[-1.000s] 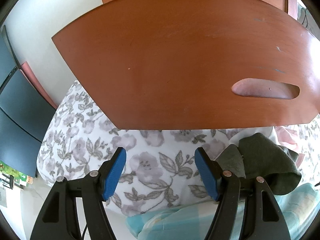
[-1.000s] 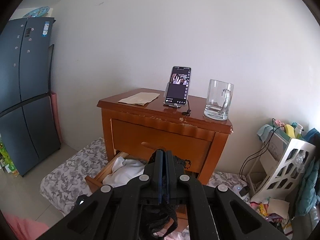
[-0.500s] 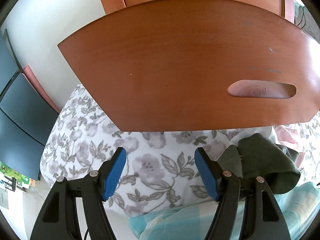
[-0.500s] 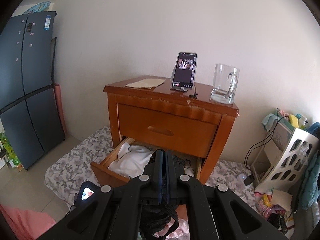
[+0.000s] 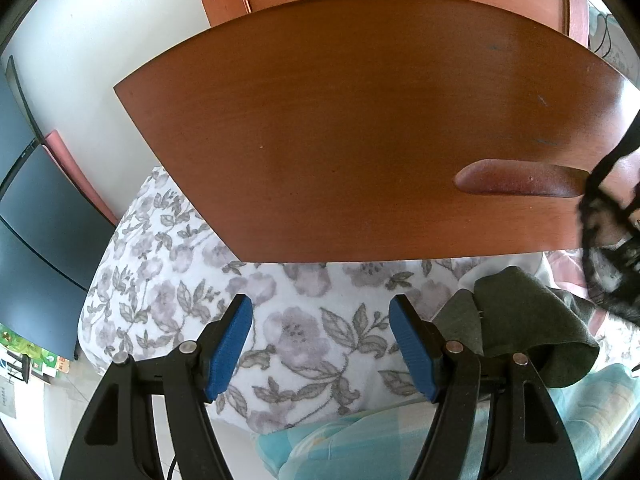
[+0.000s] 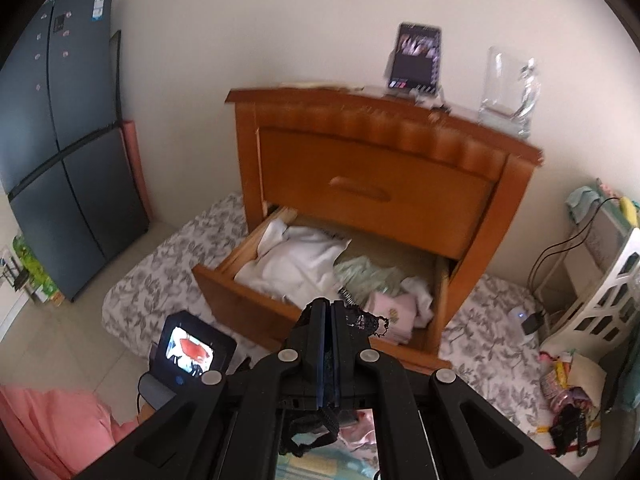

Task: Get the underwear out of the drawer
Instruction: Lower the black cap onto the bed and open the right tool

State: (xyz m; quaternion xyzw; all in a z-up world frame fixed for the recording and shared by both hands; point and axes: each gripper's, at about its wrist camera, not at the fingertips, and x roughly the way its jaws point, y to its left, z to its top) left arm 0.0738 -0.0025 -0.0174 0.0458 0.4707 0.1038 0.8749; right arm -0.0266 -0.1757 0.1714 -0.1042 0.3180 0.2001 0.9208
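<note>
My right gripper is clamped on the black lace underwear, held above the open drawer. It's light, limp and snaggy, so pinch bunched fabric. It hangs lengthwise downward, I think. My left gripper is parted, holding nothing.

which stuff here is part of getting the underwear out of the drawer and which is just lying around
Part of the job:
- black lace underwear, clamped in the right gripper
- open bottom drawer
- left gripper, open and empty

Just lying about:
- phone
- glass mug
- fridge
- floral mat
- dark green cloth
</note>
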